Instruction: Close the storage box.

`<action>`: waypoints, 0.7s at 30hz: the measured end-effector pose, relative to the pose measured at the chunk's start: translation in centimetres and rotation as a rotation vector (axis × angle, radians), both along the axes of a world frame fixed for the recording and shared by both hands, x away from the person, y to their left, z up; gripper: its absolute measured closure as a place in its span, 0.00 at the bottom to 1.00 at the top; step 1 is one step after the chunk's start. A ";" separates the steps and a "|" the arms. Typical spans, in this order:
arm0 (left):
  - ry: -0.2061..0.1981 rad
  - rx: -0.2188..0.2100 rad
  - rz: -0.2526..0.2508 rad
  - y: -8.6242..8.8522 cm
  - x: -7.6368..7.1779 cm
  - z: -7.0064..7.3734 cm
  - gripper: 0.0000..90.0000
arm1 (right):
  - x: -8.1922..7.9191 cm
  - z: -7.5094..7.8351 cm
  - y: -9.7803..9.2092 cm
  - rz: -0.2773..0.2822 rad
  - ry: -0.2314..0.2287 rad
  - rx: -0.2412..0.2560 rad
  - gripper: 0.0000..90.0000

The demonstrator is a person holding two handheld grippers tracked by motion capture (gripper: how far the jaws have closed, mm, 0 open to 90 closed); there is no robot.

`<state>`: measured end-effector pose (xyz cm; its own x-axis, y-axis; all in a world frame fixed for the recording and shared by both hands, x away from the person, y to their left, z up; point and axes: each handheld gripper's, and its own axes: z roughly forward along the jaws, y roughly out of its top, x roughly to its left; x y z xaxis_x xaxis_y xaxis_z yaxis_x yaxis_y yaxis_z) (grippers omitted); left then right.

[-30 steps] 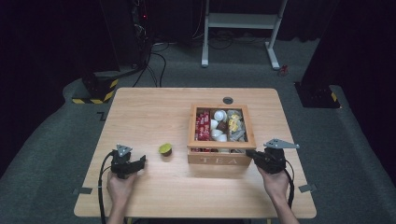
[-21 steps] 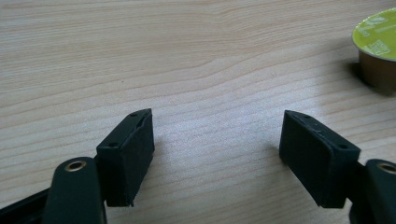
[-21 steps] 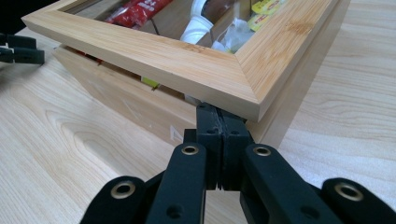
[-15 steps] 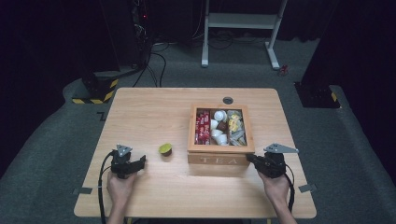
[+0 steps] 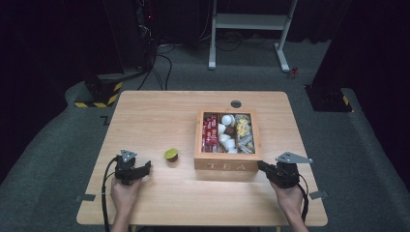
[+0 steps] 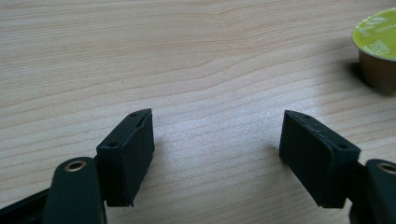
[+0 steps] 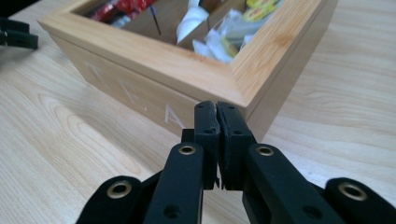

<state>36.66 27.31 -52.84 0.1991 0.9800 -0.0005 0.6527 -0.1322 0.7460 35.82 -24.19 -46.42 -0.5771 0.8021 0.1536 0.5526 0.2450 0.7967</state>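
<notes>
A wooden box marked TEA (image 5: 227, 165) (image 7: 154, 60) stands right of the table's middle, its compartments holding red sachets, white pods and yellow packets. A brown capsule with a green lid (image 5: 171, 154) (image 6: 377, 51) sits alone on the table to the box's left. My left gripper (image 5: 143, 169) (image 6: 218, 144) rests low on the table left of the capsule, open, with bare wood between its pads. My right gripper (image 5: 263, 167) (image 7: 217, 126) is shut and empty, its tips just short of the box's near right corner.
The light wooden table (image 5: 159, 116) has a small dark grommet (image 5: 236, 104) behind the box. Beyond the far edge stand a white desk frame (image 5: 251, 29) and a yellow-black striped base (image 5: 99, 92) on the dark floor. A cable trails from each gripper toward the near edge.
The right gripper has shifted slightly down and back from the box's front right corner. The left gripper, the capsule and the box have stayed in place.
</notes>
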 end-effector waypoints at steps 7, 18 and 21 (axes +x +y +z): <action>0.000 0.000 0.000 0.0 0.0 0.0 0.30 | -0.1 1.0 -1.1 -0.022 -0.029 0.020 0.94; 0.000 0.000 0.000 0.0 0.0 0.0 0.30 | 0.4 1.8 -2.9 -0.072 -0.067 0.063 0.86; 0.000 0.001 0.000 0.0 0.0 0.0 0.30 | 0.6 1.9 -3.4 -0.088 -0.075 0.070 0.85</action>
